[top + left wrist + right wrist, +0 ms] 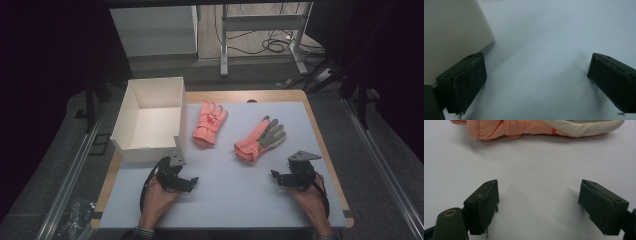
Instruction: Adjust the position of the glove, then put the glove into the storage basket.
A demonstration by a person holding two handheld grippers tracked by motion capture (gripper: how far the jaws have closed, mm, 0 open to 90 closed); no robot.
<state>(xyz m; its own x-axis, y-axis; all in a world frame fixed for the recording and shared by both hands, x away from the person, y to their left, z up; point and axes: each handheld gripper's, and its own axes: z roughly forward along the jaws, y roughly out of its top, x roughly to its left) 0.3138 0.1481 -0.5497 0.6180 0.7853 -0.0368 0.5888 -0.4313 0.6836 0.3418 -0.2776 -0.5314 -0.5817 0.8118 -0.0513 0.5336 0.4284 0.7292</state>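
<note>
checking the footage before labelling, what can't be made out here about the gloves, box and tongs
- Right glove: right gripper view, fingers and cuff cut off by the top edge.
- Left glove: high view, its red patch too small to read.
- White box: left gripper view, one blurred wall, rest cut off.
- Left tongs and right tongs: high view, jaw gap too small to judge.

Partly cut-off and unclear items

In the right gripper view we see the glove (536, 127) cropped by the top edge; in the left gripper view the white box (451, 32) runs off upper left, blurred; the other glove's red patch (212, 119) is too small to read.
</note>
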